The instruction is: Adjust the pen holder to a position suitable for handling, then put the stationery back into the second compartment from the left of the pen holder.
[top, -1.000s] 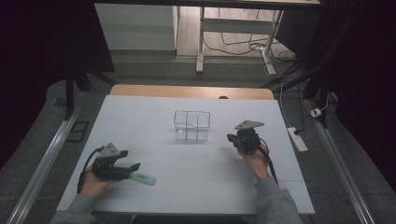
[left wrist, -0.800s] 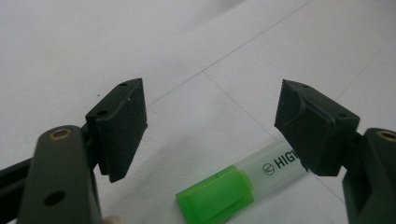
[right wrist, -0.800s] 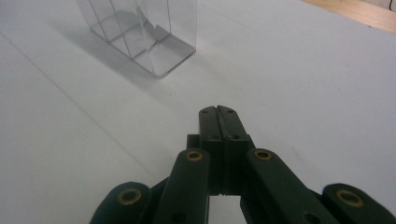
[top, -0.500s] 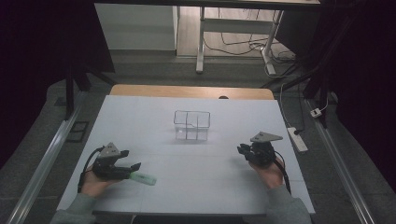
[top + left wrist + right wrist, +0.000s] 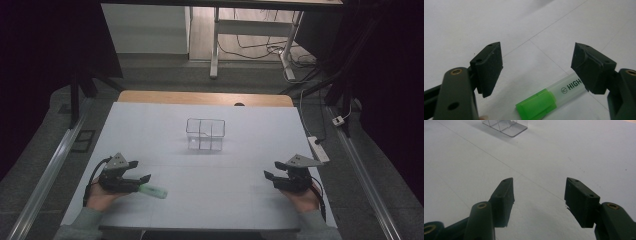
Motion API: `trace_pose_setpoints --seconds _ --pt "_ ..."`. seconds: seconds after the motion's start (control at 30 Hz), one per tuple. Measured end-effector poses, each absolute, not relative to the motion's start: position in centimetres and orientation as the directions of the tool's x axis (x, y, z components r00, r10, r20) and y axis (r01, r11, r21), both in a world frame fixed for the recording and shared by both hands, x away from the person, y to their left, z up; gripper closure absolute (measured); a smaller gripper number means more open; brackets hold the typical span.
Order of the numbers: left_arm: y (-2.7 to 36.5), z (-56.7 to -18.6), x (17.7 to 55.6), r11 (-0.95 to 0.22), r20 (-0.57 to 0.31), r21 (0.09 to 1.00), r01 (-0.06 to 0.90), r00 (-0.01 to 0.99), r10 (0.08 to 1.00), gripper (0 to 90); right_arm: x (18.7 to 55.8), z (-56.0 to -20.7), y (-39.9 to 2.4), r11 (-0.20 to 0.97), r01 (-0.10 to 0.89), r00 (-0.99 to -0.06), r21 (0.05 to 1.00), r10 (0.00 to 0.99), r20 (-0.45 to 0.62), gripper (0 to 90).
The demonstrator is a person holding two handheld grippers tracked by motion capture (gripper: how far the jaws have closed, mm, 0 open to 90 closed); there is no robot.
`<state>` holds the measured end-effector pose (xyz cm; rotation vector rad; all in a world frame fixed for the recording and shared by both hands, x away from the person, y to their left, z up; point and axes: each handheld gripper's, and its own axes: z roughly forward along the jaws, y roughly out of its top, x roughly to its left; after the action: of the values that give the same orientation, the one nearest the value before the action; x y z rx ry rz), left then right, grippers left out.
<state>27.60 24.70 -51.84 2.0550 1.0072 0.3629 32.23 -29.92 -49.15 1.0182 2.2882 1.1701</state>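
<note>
A green-capped highlighter lies on the white table at the near left. My left gripper rests beside it, open. In the left gripper view the highlighter lies on the table low between the wide-spread jaws of my left gripper; its clear barrel runs under the right pad. My right gripper sits at the near right; its jaws have just been opening, with nothing between them. The right gripper view shows my right gripper over bare table.
A clear compartmented holder stands at the table's middle, also at the top of the right gripper view as the clear holder. A power strip lies off the table's right edge. A wooden strip borders the far side.
My right gripper has moved from beside the clear holder toward the near right of the table, and its jaws have opened. The left gripper and highlighter have stayed put.
</note>
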Motion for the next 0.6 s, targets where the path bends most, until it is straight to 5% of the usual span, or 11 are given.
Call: trace_pose_setpoints --seconds 0.6 --pt "25.16 -50.96 27.63 -0.38 -0.066 0.765 0.52 0.65 0.757 25.2 32.46 -49.66 -29.96 0.419 0.435 -0.666 0.797 0.745 -0.028 37.1"
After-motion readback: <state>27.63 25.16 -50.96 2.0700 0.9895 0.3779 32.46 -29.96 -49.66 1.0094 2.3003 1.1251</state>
